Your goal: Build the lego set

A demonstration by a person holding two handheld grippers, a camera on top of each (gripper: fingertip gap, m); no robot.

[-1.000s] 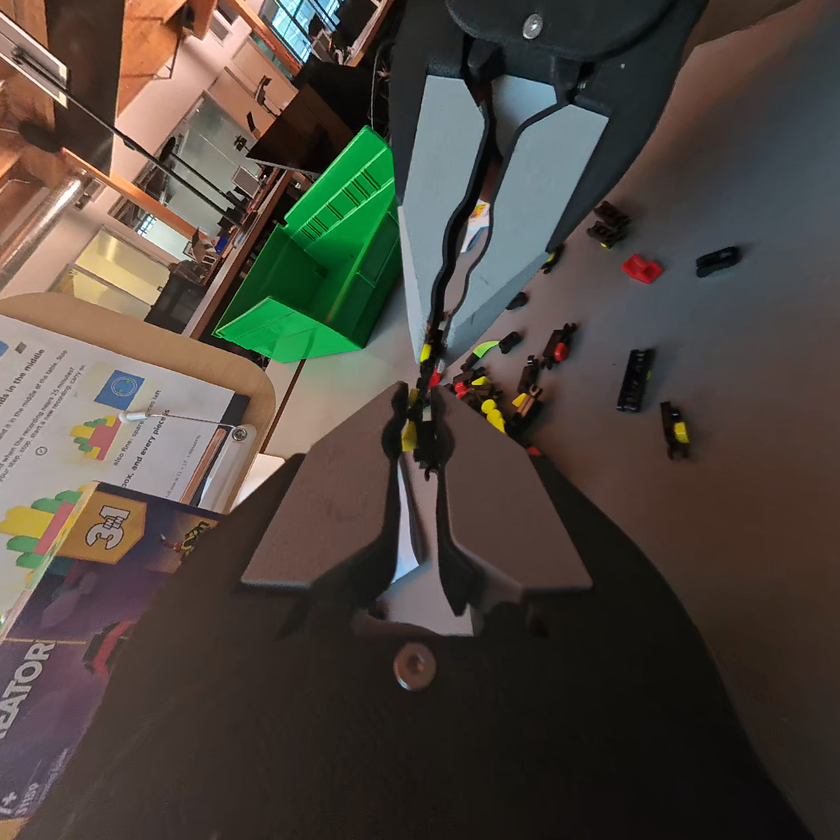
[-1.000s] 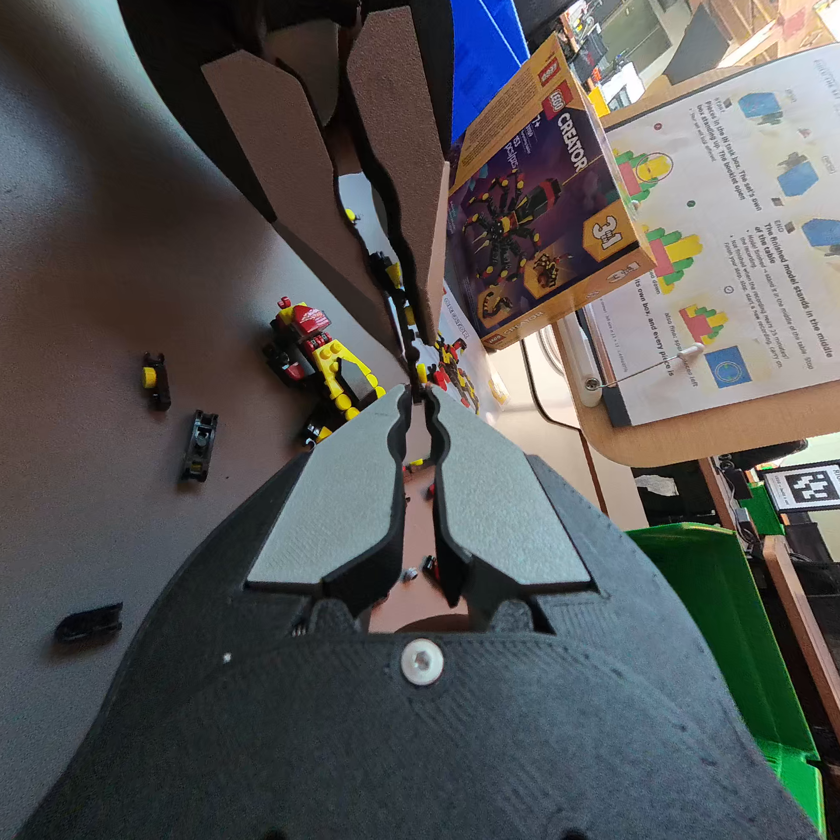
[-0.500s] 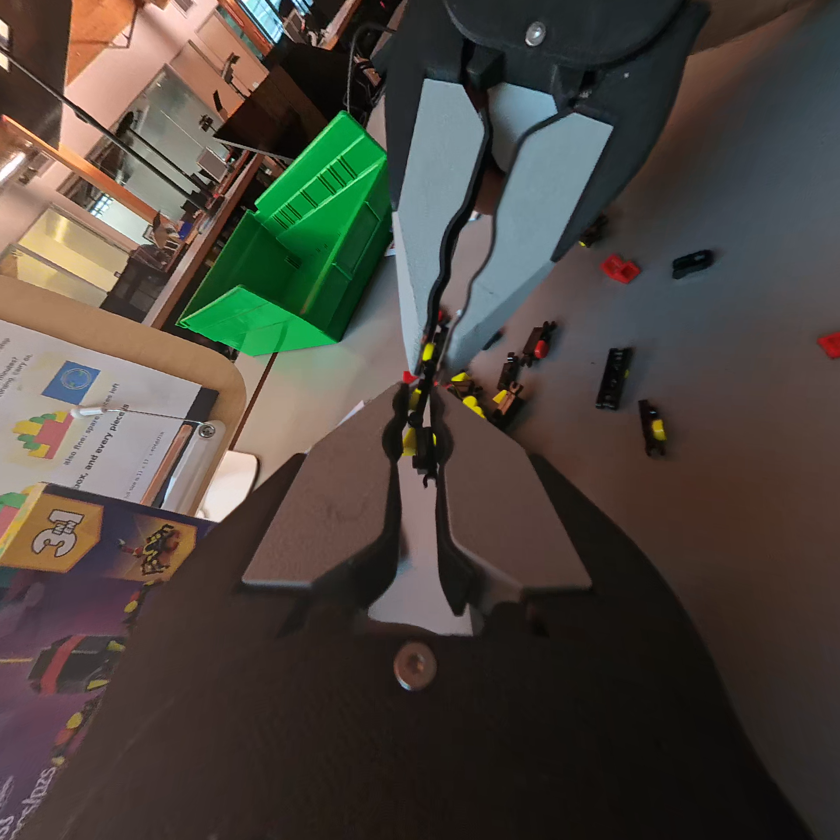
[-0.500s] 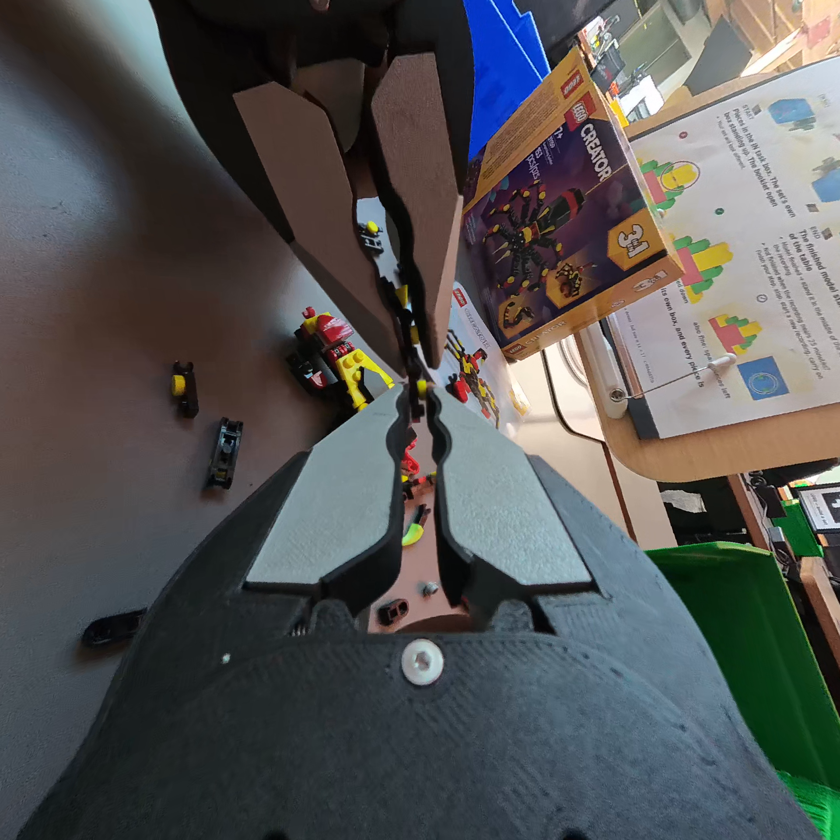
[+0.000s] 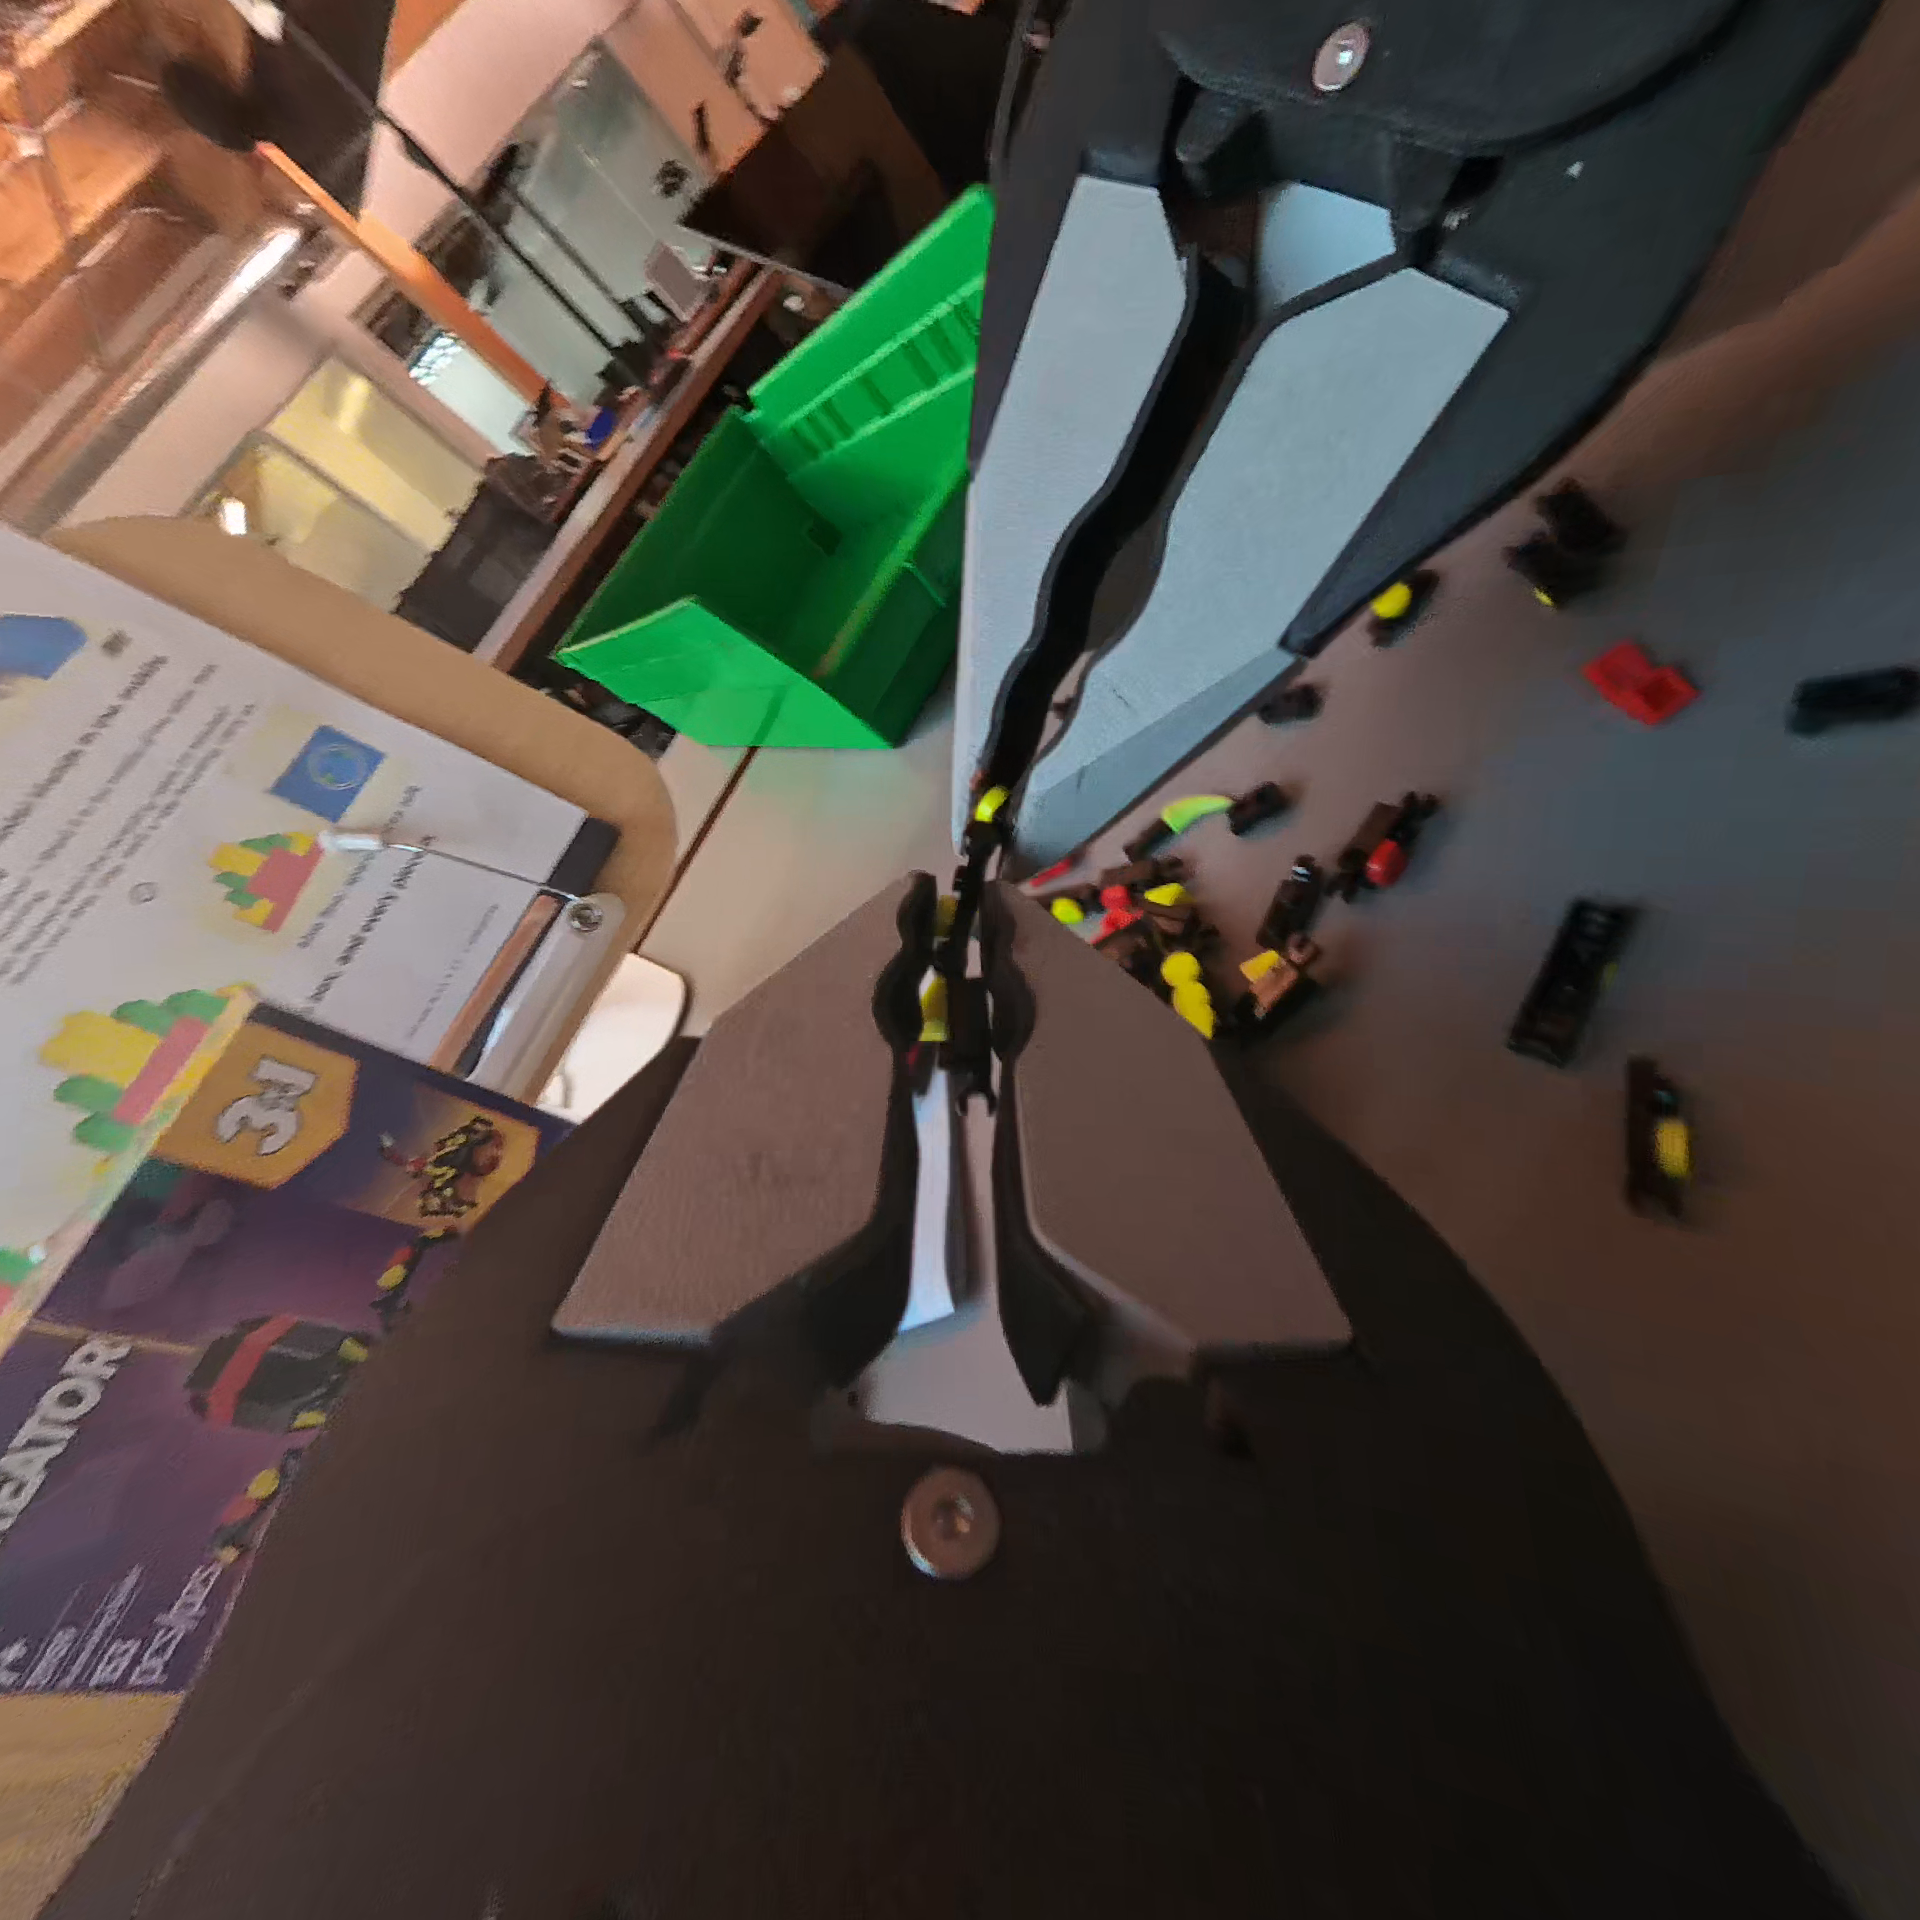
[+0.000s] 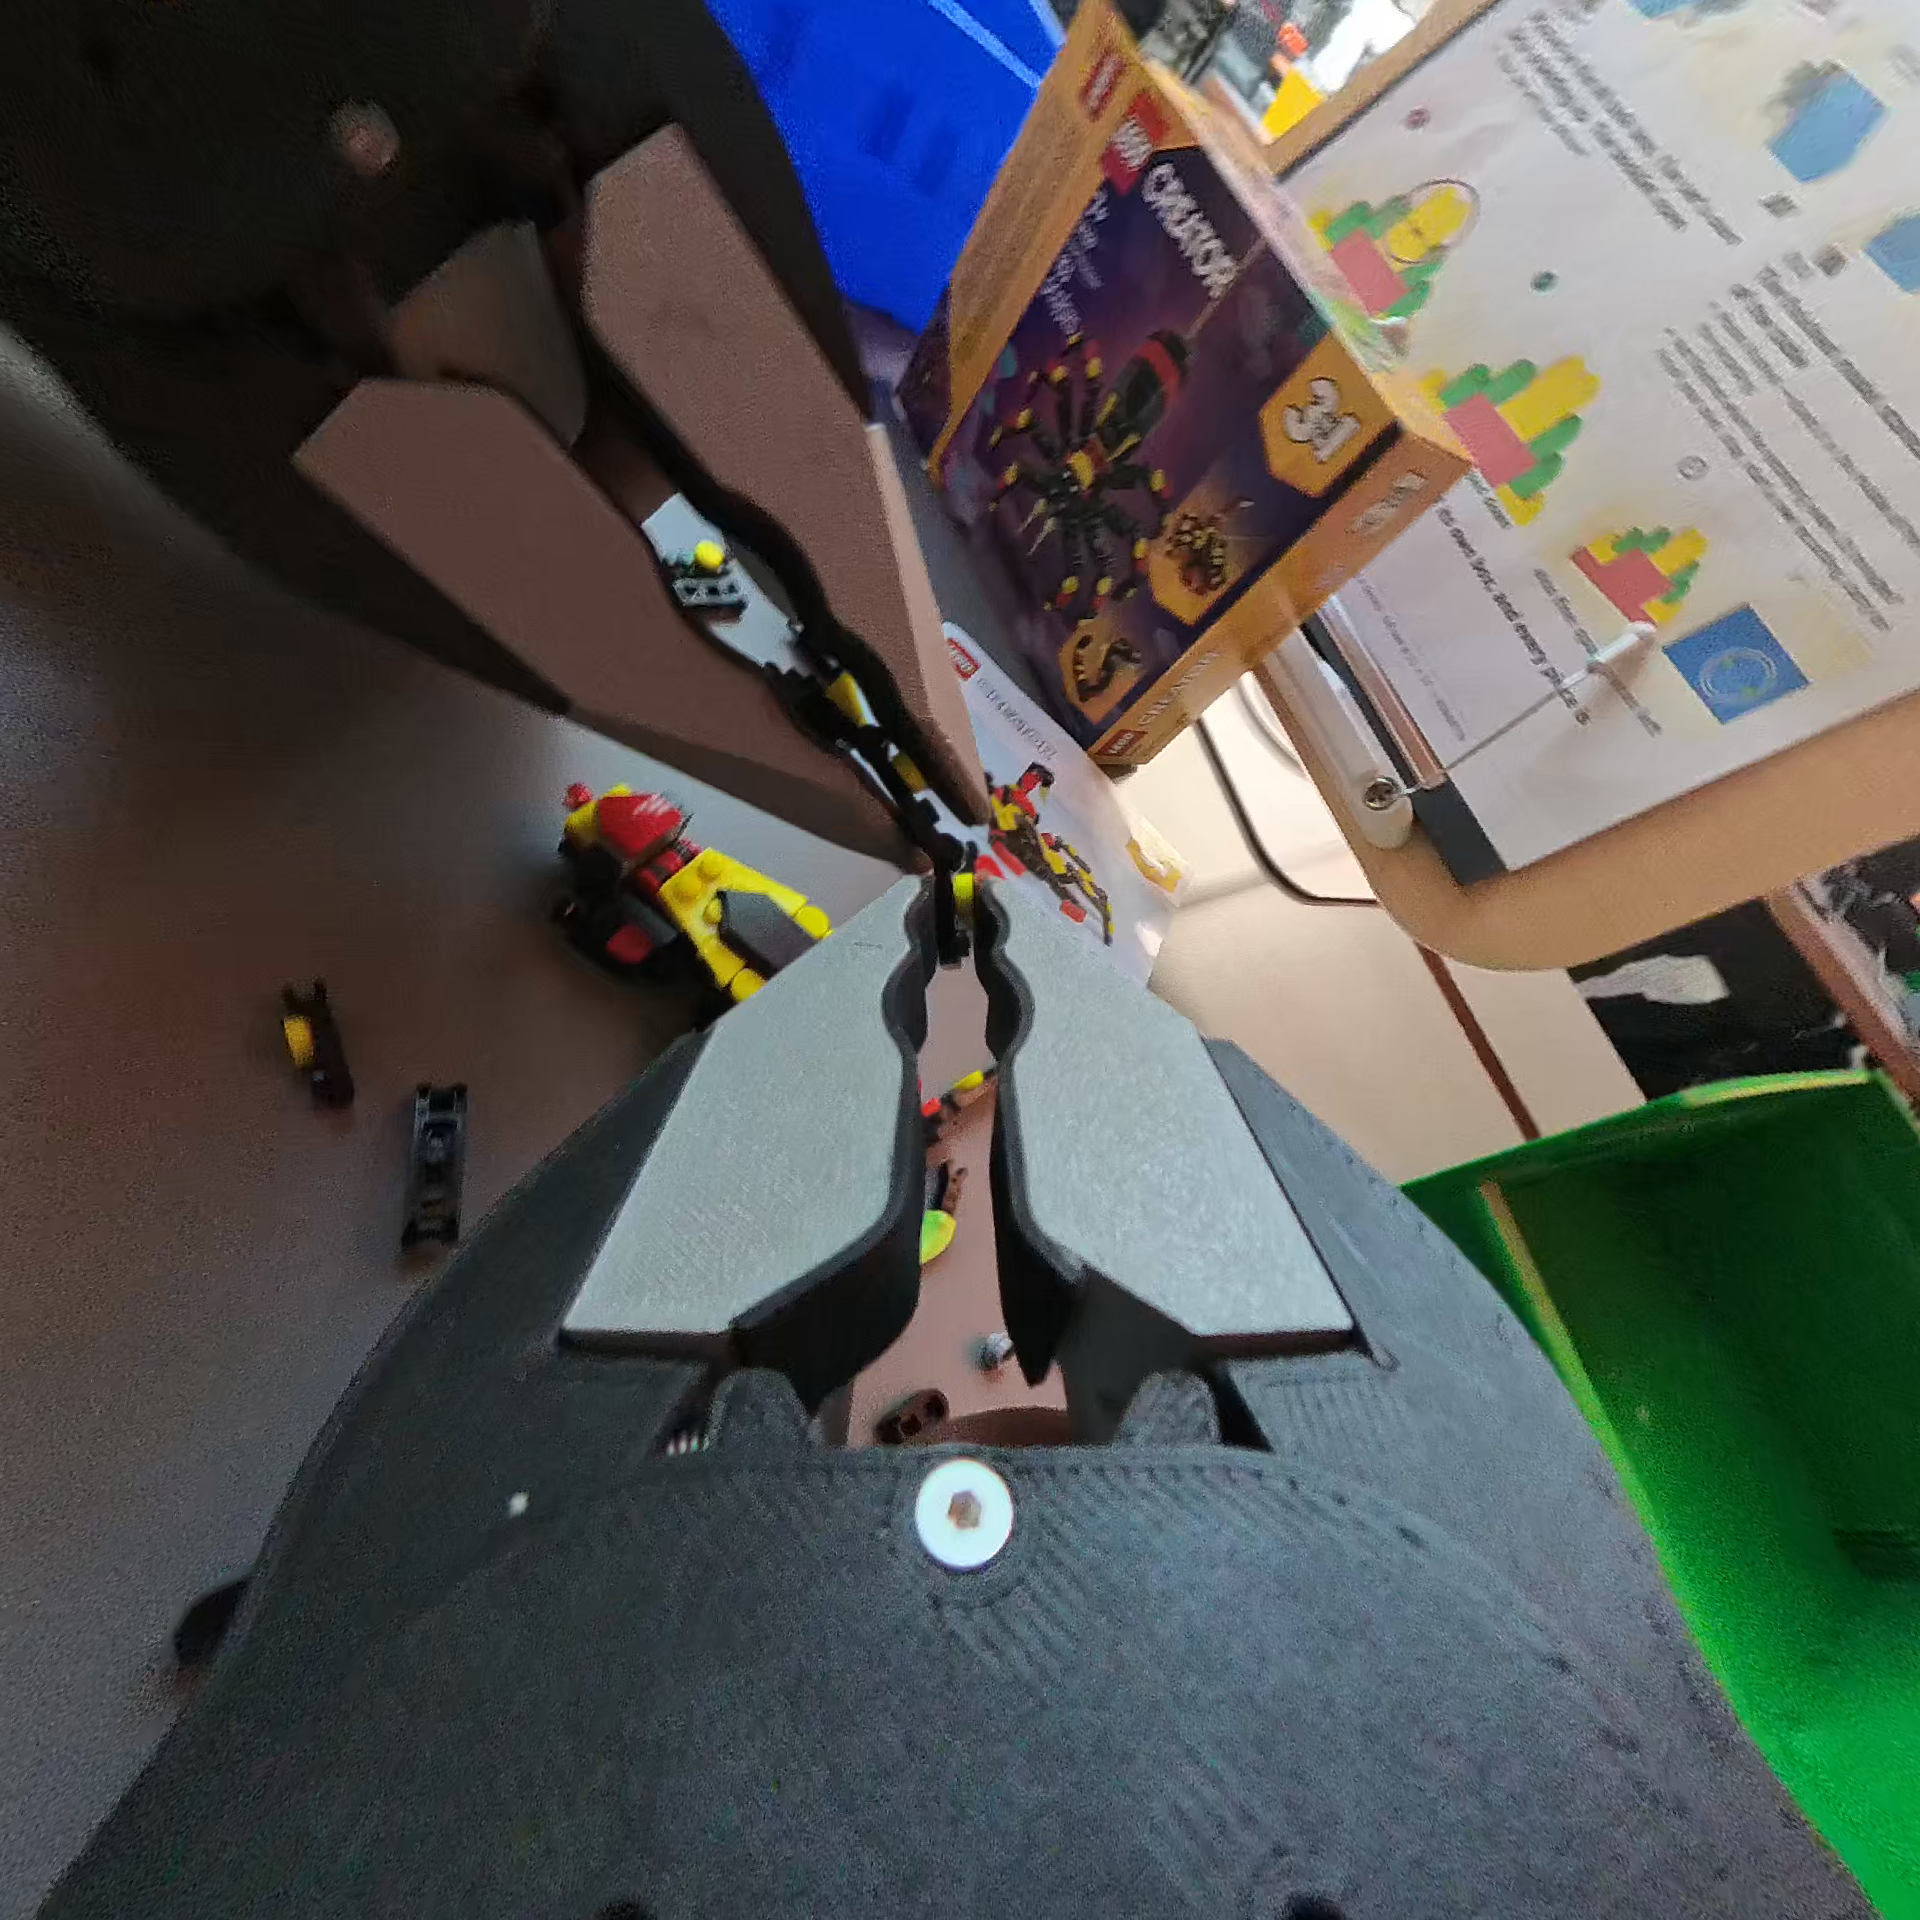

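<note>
Both claws [image 5: 961, 940] [image 6: 951, 914] pinch one black-and-yellow brick chain [image 5: 971, 914], above a brick-strewn table [image 5: 1766, 1455].

The thin black-and-yellow jointed brick piece [image 5: 968, 971] is half hidden between the fingers [image 5: 1132, 1122] (motion blur softens everything around).

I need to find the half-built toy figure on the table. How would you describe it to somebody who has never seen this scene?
Start at the purple and yellow toy box standing near the table edge, then follow the grey table leftward past the left gripper's fingers. The half-built figure lies there on its side. Unlike the tiny loose pieces nearby, it is one large assembled block in yellow, red and black.
</note>
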